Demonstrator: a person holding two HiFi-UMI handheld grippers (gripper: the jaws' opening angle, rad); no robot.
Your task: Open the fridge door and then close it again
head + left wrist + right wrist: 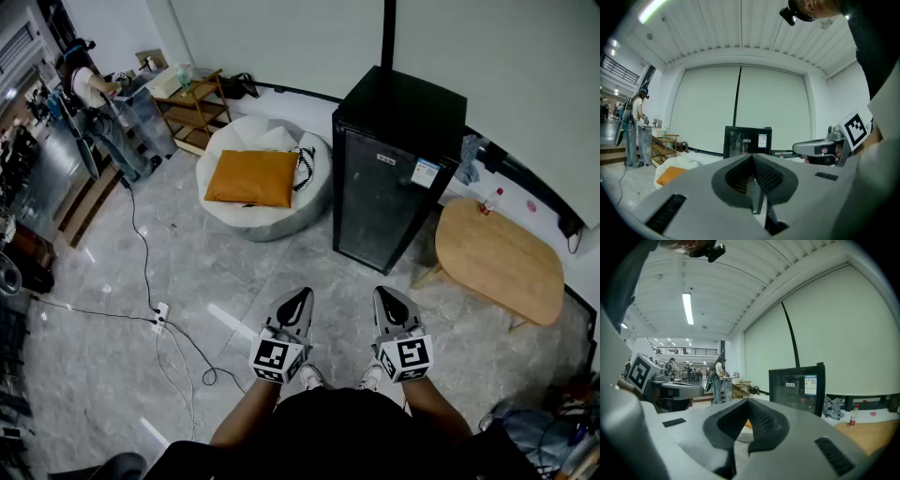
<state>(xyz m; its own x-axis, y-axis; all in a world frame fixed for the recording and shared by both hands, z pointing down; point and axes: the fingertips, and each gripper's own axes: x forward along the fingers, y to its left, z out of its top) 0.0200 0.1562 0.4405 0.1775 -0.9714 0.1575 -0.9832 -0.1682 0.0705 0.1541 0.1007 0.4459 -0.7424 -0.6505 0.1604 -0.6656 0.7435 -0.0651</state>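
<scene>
Jaws of the left gripper (299, 298) are seen pressed together, with nothing held between them. The right gripper (390, 295) is clenched the same way and is also empty. Both are held side by side, close apart, low in front of the body and pointed forward, tipped only slightly down. A marker cube (276, 360) is carried at the rear of each gripper, nearest the body. Bare forearms (246, 420) are seen coming up from the bottom edge of the head view, roughly parallel, with elbows tucked in.

The fridge (394, 178) is found straight ahead of both grippers and well apart from them. It is black and upright, with its glass door closed and a label stuck near the door's top corner. Neither gripper is touching it.

A white beanbag (272, 217) with an orange cushion (253, 176) on it is placed just left of the fridge. A wooden table (506, 262) is set to its right, with a small bottle (487, 202) on the far edge. A cable (141, 248) is run across the grey floor to a power strip (160, 317) at the left.
</scene>
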